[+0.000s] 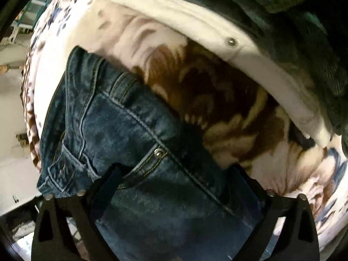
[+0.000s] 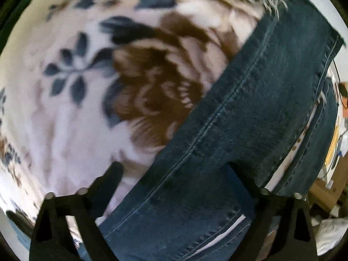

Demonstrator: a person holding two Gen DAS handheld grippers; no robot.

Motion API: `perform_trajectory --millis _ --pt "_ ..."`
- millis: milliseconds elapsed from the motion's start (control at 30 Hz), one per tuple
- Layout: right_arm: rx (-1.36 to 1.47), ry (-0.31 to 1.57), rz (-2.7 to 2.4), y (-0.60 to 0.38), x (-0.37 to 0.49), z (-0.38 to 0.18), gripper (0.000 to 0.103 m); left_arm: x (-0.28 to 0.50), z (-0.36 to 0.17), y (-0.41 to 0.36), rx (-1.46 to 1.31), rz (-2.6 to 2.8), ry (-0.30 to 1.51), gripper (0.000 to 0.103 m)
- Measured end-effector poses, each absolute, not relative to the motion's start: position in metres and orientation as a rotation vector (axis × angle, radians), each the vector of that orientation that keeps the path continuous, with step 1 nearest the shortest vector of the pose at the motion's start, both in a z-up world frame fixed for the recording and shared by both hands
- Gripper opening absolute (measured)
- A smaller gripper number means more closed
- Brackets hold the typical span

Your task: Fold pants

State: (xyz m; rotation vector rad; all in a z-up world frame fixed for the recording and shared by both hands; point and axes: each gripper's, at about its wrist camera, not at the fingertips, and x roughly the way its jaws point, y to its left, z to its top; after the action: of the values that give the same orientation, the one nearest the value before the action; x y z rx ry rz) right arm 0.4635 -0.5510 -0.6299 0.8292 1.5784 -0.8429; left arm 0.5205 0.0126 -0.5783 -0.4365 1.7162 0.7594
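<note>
Dark blue denim jeans (image 1: pixel 134 134) lie on floral fleece blanket (image 2: pixel 65 119), lower centre. Left gripper (image 1: pixel 174 174) and right gripper (image 2: pixel 174 171) spread, straddling denim, not pinching. Heavy, floppy cloth; likely grab waistband and leg seam.

Jeans (image 1: pixel 134 130) lie on the blanket (image 1: pixel 228 113), between both grippers' jaws.

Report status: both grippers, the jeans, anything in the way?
Left gripper open, straddling the jeans near the pocket rivet. Right gripper open over a leg seam. White garment on the blanket beyond.
</note>
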Motion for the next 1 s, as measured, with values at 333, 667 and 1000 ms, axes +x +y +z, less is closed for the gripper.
perform_trajectory --millis 333,667,1000 --pt "0.709 1.458 -0.713 -0.522 0.424 -0.594 0.006 0.473 -0.485 -0.033 -0.379 0.513 1.517 0.013" --pt "0.638 1.351 -0.558 -0.526 0.322 -0.516 0.005 0.304 -0.349 -0.025 -0.586 0.346 1.254 0.01" --pt "0.674 1.467 -0.457 -0.545 0.22 -0.583 0.017 0.169 -0.463 -0.012 -0.833 0.451 1.386 0.02"
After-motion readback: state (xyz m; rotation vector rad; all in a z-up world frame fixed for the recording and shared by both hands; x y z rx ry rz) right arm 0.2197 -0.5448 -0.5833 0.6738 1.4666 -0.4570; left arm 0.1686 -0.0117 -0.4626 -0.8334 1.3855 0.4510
